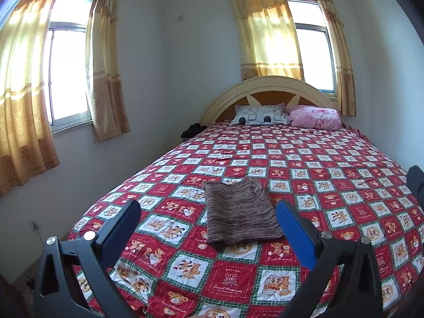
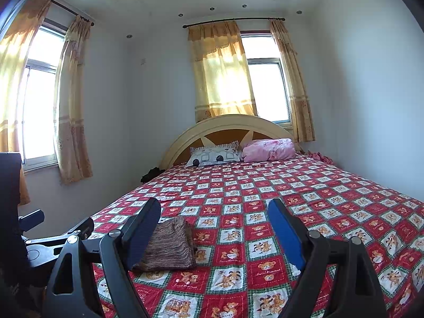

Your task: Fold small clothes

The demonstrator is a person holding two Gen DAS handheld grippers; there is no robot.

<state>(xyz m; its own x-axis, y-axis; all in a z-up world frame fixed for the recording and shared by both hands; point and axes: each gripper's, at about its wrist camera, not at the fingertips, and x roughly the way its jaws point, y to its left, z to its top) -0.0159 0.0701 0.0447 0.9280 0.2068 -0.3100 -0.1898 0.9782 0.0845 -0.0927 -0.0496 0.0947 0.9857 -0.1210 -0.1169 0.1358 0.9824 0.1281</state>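
Observation:
A brown striped knit garment lies folded into a neat rectangle on the red patterned bedspread. My left gripper is open and empty, held above the bed's near end with the garment between and beyond its fingers. My right gripper is open and empty, to the right of the garment, whose left part hides behind the left finger. The right gripper's edge shows at the left wrist view's right side. The left gripper's body shows at the right wrist view's left edge.
Two pillows, one grey-white and one pink, lie by the curved headboard. A dark item sits beside the bed on the left. Curtained windows are on the walls. A wall socket is low at the left.

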